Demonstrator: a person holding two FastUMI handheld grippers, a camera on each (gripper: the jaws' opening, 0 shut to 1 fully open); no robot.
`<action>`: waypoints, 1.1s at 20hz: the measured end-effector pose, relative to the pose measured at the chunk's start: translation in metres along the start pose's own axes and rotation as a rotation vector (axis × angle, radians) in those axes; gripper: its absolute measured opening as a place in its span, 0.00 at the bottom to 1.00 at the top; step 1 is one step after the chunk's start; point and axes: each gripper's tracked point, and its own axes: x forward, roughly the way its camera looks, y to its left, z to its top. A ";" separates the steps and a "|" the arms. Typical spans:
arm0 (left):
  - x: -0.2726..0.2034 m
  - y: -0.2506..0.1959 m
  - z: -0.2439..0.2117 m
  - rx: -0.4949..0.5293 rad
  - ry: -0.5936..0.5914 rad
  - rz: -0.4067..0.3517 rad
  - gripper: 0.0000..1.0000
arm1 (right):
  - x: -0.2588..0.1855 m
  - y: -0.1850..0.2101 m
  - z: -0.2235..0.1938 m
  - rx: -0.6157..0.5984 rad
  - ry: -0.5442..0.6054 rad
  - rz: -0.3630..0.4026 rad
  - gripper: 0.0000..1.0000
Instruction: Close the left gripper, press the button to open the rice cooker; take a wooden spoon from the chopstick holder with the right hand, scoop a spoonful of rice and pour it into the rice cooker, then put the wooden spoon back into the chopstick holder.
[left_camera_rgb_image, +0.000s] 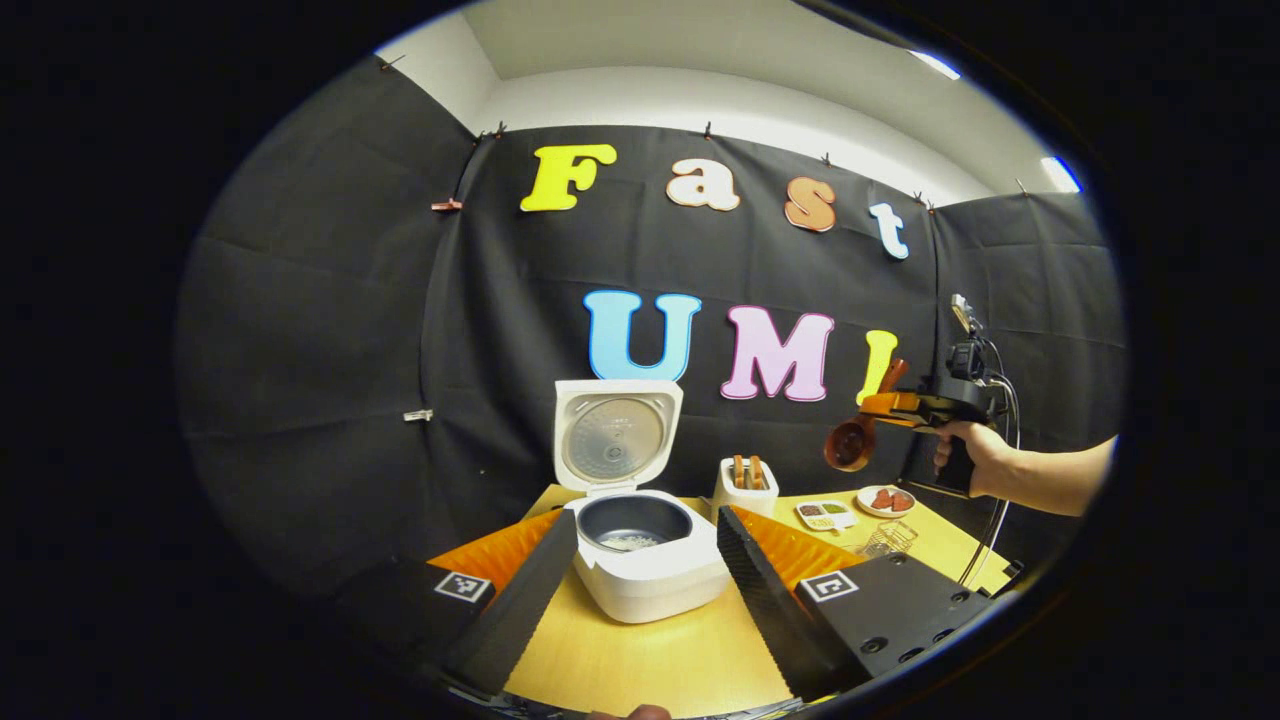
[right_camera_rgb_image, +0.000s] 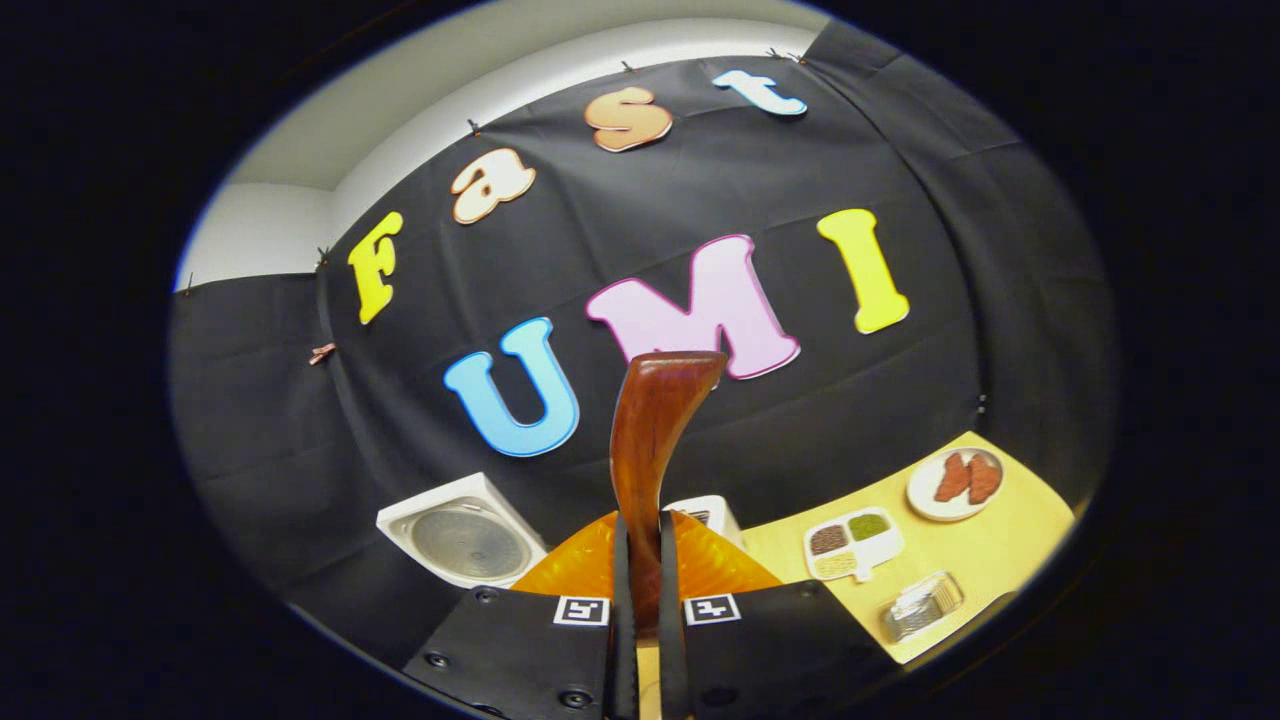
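Right hand-held gripper (right_camera_rgb_image: 640, 600) pinches spoon (right_camera_rgb_image: 650, 440), handle up, bowl hidden | Left hand-held gripper (left_camera_rgb_image: 640, 570) spread before open cooker (left_camera_rgb_image: 640, 560) | Holder (left_camera_rgb_image: 745, 488) behind, partly blocked.

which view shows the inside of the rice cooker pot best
The left gripper view: the rice cooker stands open between that gripper's fingers, showing the dark pot with some white rice at the bottom. The right gripper view catches just its raised lid, while the wooden spoon blocks the middle.
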 end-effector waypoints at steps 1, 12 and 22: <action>0.002 -0.005 0.000 0.001 0.001 -0.012 0.96 | -0.006 -0.017 0.004 0.001 -0.002 -0.021 0.13; 0.015 -0.026 0.004 0.008 0.036 -0.035 0.96 | -0.024 -0.171 -0.052 -0.004 0.080 -0.172 0.13; 0.026 -0.033 -0.001 0.011 0.098 0.023 0.96 | -0.002 -0.259 -0.124 -0.011 0.211 -0.241 0.13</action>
